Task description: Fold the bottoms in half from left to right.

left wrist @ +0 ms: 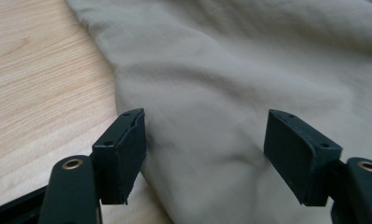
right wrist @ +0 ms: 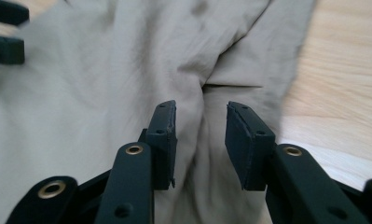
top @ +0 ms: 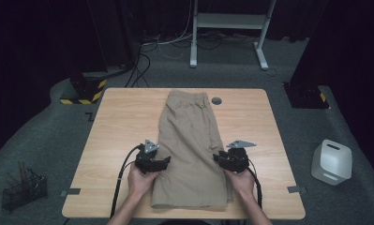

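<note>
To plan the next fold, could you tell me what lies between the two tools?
In the high view, only the khaki shorts span the stretch between the left tool and the right tool; nothing else lies there.

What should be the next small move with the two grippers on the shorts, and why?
Probably close the right gripper: its jaws are open with a ridge of the shorts between them. The left gripper is wide open over the shorts' edge and could close after.

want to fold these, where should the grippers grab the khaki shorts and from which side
Take the shorts at their two long side edges, each gripper coming in from its own side of the table. They lie flat, folded lengthwise; the left gripper already straddles the left edge, the right gripper a raised fold.
</note>
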Demonstrator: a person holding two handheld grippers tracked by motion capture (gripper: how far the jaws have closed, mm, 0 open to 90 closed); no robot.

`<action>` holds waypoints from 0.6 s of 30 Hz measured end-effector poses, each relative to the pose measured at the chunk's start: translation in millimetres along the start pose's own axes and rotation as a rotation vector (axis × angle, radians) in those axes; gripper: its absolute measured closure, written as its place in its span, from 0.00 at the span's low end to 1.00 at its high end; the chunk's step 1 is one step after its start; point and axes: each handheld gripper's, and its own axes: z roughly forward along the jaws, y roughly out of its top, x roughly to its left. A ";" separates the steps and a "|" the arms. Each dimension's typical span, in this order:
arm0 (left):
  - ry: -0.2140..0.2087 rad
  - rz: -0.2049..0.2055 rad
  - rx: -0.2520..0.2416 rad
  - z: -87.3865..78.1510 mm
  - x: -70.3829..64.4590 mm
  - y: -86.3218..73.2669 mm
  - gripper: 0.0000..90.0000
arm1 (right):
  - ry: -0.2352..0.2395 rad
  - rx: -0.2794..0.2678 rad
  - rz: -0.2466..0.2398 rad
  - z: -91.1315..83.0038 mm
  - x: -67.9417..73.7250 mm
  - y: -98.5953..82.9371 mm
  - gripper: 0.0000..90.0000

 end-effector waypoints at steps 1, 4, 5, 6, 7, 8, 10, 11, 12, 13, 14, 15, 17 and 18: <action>0.009 -0.003 -0.002 2.5 -0.4 0.6 0.33 | 0.009 0.016 -0.003 4.5 0.8 1.2 0.81; 0.019 -0.023 0.004 6.8 1.4 0.8 0.34 | 0.028 0.046 -0.034 11.0 5.2 3.7 1.00; 0.020 -0.024 0.006 7.2 2.0 0.7 0.34 | 0.029 0.046 -0.043 11.0 6.2 4.6 1.00; 0.024 -0.023 0.009 7.3 2.3 0.6 0.34 | 0.026 0.042 -0.055 9.9 6.5 5.6 1.00; 0.027 -0.021 0.010 7.3 2.5 0.6 0.34 | 0.017 0.035 -0.056 7.6 7.3 6.5 1.00; 0.030 -0.024 0.008 7.1 2.6 0.7 0.34 | 0.000 0.023 -0.067 4.6 6.7 7.8 1.00; 0.038 -0.024 0.006 6.7 3.8 1.0 0.34 | -0.037 -0.012 -0.077 -3.9 4.0 11.6 1.00; 0.043 -0.026 0.008 6.8 4.9 1.2 0.34 | -0.055 -0.029 -0.075 -8.5 2.5 13.6 1.00; 0.044 -0.030 0.009 6.9 5.5 1.2 0.34 | -0.076 -0.048 -0.078 -13.3 -0.2 16.2 1.00; 0.044 -0.031 0.010 7.3 6.5 1.1 0.35 | -0.090 -0.054 -0.081 -15.4 -1.8 17.6 1.00; 0.043 -0.036 0.011 7.8 7.2 1.0 0.35 | -0.110 -0.055 -0.087 -17.2 -4.0 19.3 1.00; 0.043 -0.040 0.011 8.4 7.7 0.9 0.35 | -0.130 -0.053 -0.093 -17.6 -6.5 20.2 1.00; 0.041 -0.048 0.011 9.6 8.9 1.0 0.35 | -0.173 -0.028 -0.100 -13.5 -12.1 19.7 1.00; 0.040 -0.055 0.011 9.9 9.5 1.3 0.35 | -0.192 -0.005 -0.097 -8.6 -14.7 18.1 1.00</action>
